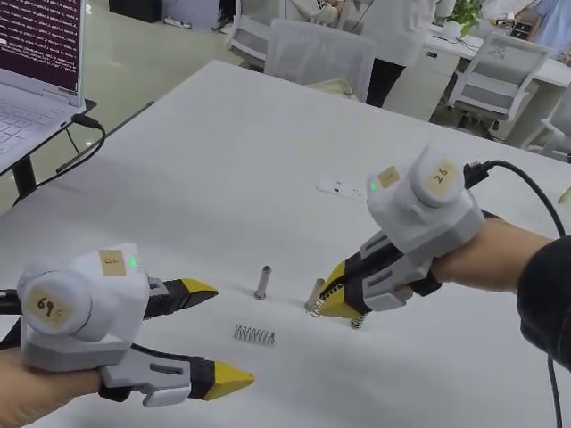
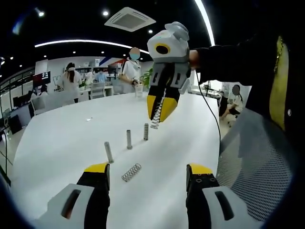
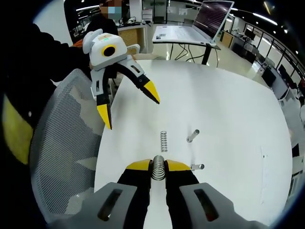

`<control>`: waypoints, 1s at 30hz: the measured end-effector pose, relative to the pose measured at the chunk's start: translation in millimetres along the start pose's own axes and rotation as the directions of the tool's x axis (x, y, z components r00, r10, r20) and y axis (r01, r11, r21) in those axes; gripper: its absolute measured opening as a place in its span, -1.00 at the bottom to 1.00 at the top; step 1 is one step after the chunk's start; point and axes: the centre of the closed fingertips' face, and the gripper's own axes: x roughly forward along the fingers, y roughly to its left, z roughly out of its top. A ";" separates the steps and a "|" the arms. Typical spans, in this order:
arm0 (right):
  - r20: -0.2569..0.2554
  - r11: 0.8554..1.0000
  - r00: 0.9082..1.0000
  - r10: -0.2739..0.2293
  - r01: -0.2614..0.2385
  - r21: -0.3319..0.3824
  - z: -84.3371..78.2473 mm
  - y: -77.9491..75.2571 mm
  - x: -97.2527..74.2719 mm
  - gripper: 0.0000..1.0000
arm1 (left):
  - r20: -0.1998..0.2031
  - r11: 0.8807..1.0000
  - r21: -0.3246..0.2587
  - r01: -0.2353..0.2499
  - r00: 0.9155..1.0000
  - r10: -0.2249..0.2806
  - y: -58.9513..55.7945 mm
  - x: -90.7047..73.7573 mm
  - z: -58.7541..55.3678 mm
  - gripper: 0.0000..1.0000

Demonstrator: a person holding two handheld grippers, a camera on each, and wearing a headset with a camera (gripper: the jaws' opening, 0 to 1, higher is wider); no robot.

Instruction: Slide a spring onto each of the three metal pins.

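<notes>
Right fingers (image 3: pixel 140 167): clenched on the held spring (image 3: pixel 158 171), coil pinched between the yellow tips.
Right gripper (image 3: pixel 158 166): over the table, tips pointing down at the row of pins. In the left gripper view the held spring hangs below its tips, slightly tilted.
Left fingers (image 2: pixel 97 168): released, spread wide, nothing between them.
Left gripper (image 2: pixel 148 168): low over the table on the person's side of the pins, well apart from the right gripper.
Held spring, lower end: just beside the middle pin (image 1: pixel 314 292) in the head view. Touching or not, cannot tell.
Left pin (image 1: pixel 262 282): upright, bare metal, stands free.
Middle pin: upright, partly behind the right gripper's tips.
Third pin (image 1: pixel 357 319): under the right gripper's body. It looks coiled, as if a spring sits on it, but it is too small to be sure.
Loose spring (image 1: pixel 254 334): lies flat on the table, near the left pin on the person's side, touching neither pin nor gripper.
Table (image 1: pixel 223 160): white, plain.
Card (image 1: pixel 339 186): small, white, flat on the table beyond the pins.
Laptop (image 1: pixel 31 53): open, off the table's left edge, with a black cable (image 1: pixel 89 134) beside it.
Chairs (image 1: pixel 317 53): at the far end of the table.
Background: people stand in an office in the left gripper view.
</notes>
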 end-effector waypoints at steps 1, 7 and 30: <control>-0.006 1.000 1.000 -0.002 0.002 -0.003 -0.2 -1.8 -1.2 -0.84 | -0.001 1.000 -0.002 -0.004 1.000 0.004 -0.4 -0.5 -1.0 0.24; -0.035 1.000 0.999 -0.020 0.019 -0.019 -0.5 -17.7 -9.4 -0.84 | -0.004 1.000 -0.015 -0.016 1.000 0.016 -1.0 -3.3 -5.4 0.25; -0.174 0.999 0.984 -0.037 0.031 -0.035 -14.2 -61.1 7.5 -0.84 | -0.002 0.999 -0.029 -0.029 1.000 0.029 -3.8 -4.5 -8.0 0.23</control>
